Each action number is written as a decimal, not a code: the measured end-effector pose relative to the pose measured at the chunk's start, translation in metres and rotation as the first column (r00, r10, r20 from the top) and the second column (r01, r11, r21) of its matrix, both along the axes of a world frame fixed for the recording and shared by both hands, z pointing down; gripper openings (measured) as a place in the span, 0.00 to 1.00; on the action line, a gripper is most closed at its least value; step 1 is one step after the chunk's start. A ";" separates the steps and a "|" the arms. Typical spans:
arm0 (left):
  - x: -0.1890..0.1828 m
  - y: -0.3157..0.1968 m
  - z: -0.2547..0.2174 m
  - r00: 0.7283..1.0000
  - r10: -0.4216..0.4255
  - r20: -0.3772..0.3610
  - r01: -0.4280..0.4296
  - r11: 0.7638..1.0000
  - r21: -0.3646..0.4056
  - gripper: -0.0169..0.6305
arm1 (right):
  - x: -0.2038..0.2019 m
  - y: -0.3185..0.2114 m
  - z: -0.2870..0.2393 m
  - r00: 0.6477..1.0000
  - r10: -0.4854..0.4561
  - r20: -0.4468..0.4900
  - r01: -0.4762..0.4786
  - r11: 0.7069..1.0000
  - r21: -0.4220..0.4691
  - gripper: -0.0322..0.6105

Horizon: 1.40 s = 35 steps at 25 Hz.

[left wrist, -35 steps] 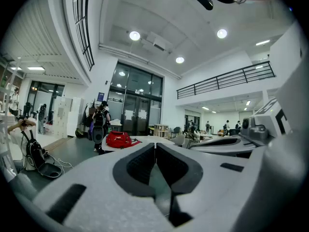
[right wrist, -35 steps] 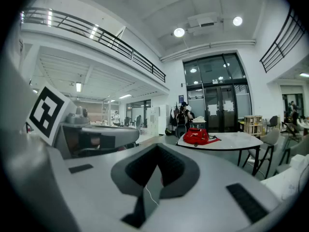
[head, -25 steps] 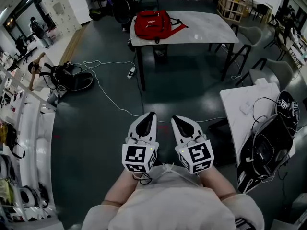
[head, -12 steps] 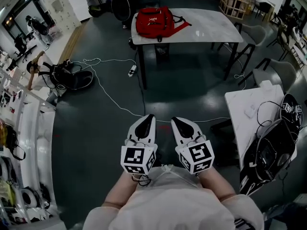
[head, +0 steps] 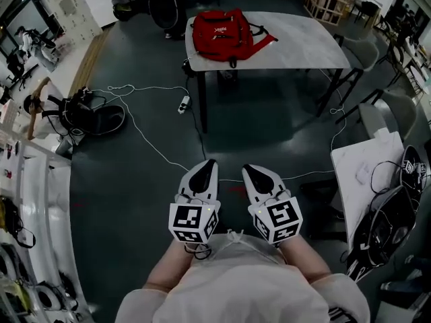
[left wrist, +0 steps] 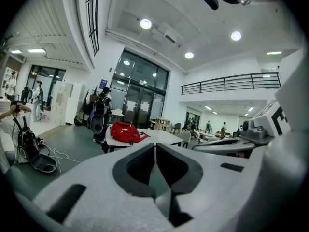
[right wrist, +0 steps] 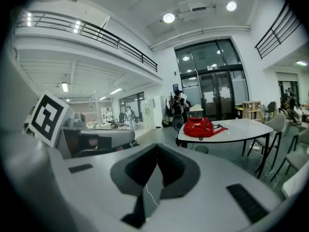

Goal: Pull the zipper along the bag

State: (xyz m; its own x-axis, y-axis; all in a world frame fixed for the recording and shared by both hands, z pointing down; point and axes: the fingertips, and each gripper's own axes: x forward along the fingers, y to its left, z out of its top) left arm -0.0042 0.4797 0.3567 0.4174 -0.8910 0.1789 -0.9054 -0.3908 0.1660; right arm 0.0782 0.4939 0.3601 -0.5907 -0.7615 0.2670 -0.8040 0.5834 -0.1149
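A red backpack [head: 221, 33] lies on the left end of a white table [head: 296, 39] far ahead across the dark floor; it also shows as the red bag [left wrist: 124, 131] in the left gripper view and the red bag [right wrist: 200, 126] in the right gripper view. My left gripper [head: 209, 163] and right gripper [head: 248, 169] are held side by side close to my body, well short of the table. Both are shut, tips touching, with nothing between them. The bag's zipper is too small to make out.
A white cable [head: 145, 136] and power strip [head: 182, 103] run across the floor left of the table. A black bag [head: 91, 116] lies on the floor at left. A second white table [head: 357, 173] with black gear [head: 387, 224] stands at right. Chairs [head: 377, 106] sit beyond it.
The view has advanced and shifted slightly, so the table and red backpack sit a little nearer and more central. Both grippers keep the same shut pose in front of my body.
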 end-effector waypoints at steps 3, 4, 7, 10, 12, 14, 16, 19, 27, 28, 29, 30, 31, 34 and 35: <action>-0.039 -0.041 0.001 1.000 0.020 -0.022 -0.020 1.000 -0.021 0.07 | -0.038 -0.040 0.000 1.000 0.007 -0.003 -0.007 1.000 -0.021 0.09; -0.052 -0.056 0.001 0.999 0.031 -0.032 -0.032 0.999 -0.028 0.07 | -0.051 -0.054 0.001 1.000 0.010 -0.007 -0.010 1.000 -0.028 0.09; -0.091 -0.097 -0.002 0.997 0.055 -0.052 -0.057 0.997 -0.042 0.07 | -0.088 -0.094 -0.001 0.999 0.025 -0.021 -0.026 0.999 -0.040 0.09; -0.128 -0.136 -0.007 0.997 0.068 -0.042 -0.070 0.997 -0.036 0.07 | -0.123 -0.130 -0.006 0.999 0.038 -0.006 -0.039 0.999 -0.038 0.09; -0.147 -0.156 -0.010 0.995 0.087 -0.044 -0.089 0.996 -0.030 0.07 | -0.146 -0.148 -0.008 1.000 0.024 0.009 -0.024 0.999 -0.039 0.09; -0.161 -0.172 -0.011 0.992 0.107 -0.061 -0.109 0.994 -0.029 0.07 | -0.164 -0.162 -0.006 1.000 0.015 0.010 -0.014 0.999 -0.048 0.09; -0.175 -0.185 -0.007 0.992 0.104 -0.072 -0.107 0.993 -0.039 0.07 | -0.176 -0.176 -0.001 1.000 0.016 0.000 -0.016 0.998 -0.064 0.09; -0.190 -0.202 0.003 0.994 0.084 -0.075 -0.089 0.994 -0.068 0.07 | -0.189 -0.196 0.009 1.000 0.003 -0.018 -0.004 0.995 -0.096 0.09; -0.213 -0.262 0.020 0.997 0.033 -0.066 -0.040 0.994 -0.100 0.07 | -0.207 -0.267 0.025 0.999 -0.043 -0.017 0.040 0.992 -0.124 0.09; -0.215 -0.271 0.021 0.998 0.025 -0.061 -0.031 0.994 -0.100 0.07 | -0.209 -0.278 0.026 0.999 -0.051 -0.015 0.049 0.991 -0.126 0.09; -0.217 -0.283 0.021 0.998 0.016 -0.057 -0.022 0.995 -0.102 0.07 | -0.210 -0.290 0.027 0.998 -0.060 -0.014 0.058 0.990 -0.126 0.09; -0.218 -0.295 0.022 0.998 0.006 -0.055 -0.012 0.995 -0.104 0.07 | -0.211 -0.304 0.028 0.998 -0.068 -0.012 0.066 0.990 -0.125 0.09; -0.218 -0.309 0.023 0.998 -0.003 -0.056 -0.003 0.994 -0.107 0.07 | -0.210 -0.320 0.028 0.997 -0.074 -0.012 0.072 0.990 -0.124 0.09; -0.212 -0.353 0.027 0.997 -0.021 -0.068 0.013 0.993 -0.120 0.07 | -0.203 -0.367 0.032 0.996 -0.085 -0.015 0.083 0.988 -0.133 0.09; -0.210 -0.369 0.028 0.997 -0.026 -0.068 0.017 0.992 -0.124 0.07 | -0.199 -0.383 0.033 0.996 -0.088 -0.013 0.086 0.987 -0.139 0.09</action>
State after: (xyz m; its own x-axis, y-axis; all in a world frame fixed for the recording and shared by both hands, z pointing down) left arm -0.2137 0.1109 0.3848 0.4137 -0.8728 0.2592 -0.8979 -0.3441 0.2745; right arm -0.1212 0.1111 0.3927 -0.6468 -0.6626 0.3776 -0.7537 0.6309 -0.1841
